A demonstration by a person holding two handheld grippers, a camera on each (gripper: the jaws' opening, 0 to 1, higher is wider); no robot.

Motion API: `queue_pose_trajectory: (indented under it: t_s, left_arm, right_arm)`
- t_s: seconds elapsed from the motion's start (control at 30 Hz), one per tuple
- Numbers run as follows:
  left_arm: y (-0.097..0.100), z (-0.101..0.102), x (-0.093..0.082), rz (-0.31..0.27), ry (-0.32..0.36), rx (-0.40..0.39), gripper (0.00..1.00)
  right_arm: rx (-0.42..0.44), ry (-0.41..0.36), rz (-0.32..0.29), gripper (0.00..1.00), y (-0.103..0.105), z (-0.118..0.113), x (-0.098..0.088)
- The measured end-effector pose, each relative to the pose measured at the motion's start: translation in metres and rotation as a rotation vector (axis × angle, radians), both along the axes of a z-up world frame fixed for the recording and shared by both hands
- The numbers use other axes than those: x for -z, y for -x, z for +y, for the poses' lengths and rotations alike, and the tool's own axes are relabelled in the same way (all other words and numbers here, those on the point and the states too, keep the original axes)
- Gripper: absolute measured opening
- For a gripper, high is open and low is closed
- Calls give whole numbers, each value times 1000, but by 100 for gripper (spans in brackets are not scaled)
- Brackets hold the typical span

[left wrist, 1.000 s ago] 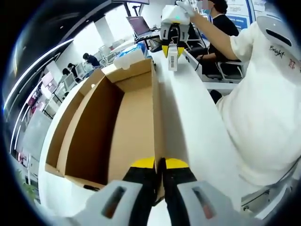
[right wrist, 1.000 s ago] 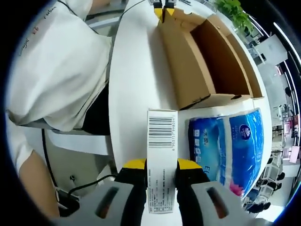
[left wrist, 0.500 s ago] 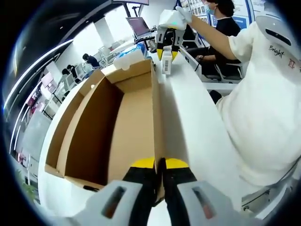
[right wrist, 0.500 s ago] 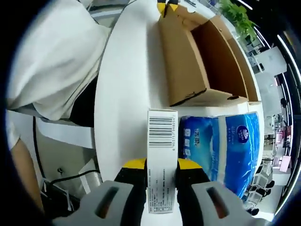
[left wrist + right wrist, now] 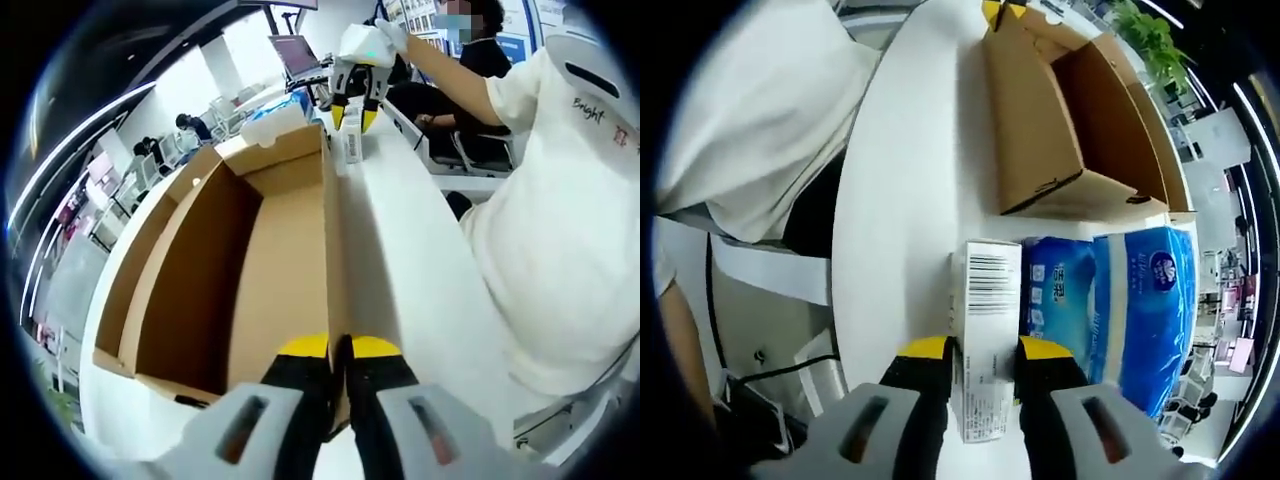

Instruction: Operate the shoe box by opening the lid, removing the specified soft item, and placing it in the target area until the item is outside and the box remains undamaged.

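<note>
Open cardboard shoe box (image 5: 240, 270) lies on the white surface (image 5: 410, 260), interior bare brown; left gripper (image 5: 340, 352) has its jaws pinched together on the near end of the box's side wall; right gripper (image 5: 983, 350) has its jaws clamped on a slim white carton (image 5: 985, 330) with a barcode, the item out of the box, its far end over the surface just beside the blue tissue pack (image 5: 1110, 300); whether the carton touches the surface cannot be told

Around: the blue pack sits close to the box's near end in the right gripper view; a person in a white shirt (image 5: 560, 220) stands along the surface edge; a green plant (image 5: 1150, 30) beyond the box; laptop (image 5: 295, 52) and seated people in the background of the left gripper view

Hard to make out: carton print unreadable; in the left gripper view the right gripper (image 5: 352, 92) is small and far, past the box's far end, carton (image 5: 352, 140) under it; in the right gripper view the left gripper (image 5: 998, 10) is cut by the top edge
</note>
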State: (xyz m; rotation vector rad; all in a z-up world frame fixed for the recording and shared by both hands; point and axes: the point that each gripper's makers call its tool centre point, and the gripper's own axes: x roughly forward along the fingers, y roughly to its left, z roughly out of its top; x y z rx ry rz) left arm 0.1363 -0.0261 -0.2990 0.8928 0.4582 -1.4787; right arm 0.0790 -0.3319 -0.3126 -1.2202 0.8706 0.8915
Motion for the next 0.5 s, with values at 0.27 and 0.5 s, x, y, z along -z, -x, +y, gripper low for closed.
queue_pose_trajectory:
  t_s: [0.27,0.5]
  left_arm:
    - [-1,0,0,-3,1,3,4]
    - [0,0,0,-4,1,4,4]
  right_arm:
    - [2,30,-54,24,-2,-6,-5]
    - [-4,47,-153,20,-12,-13,-19]
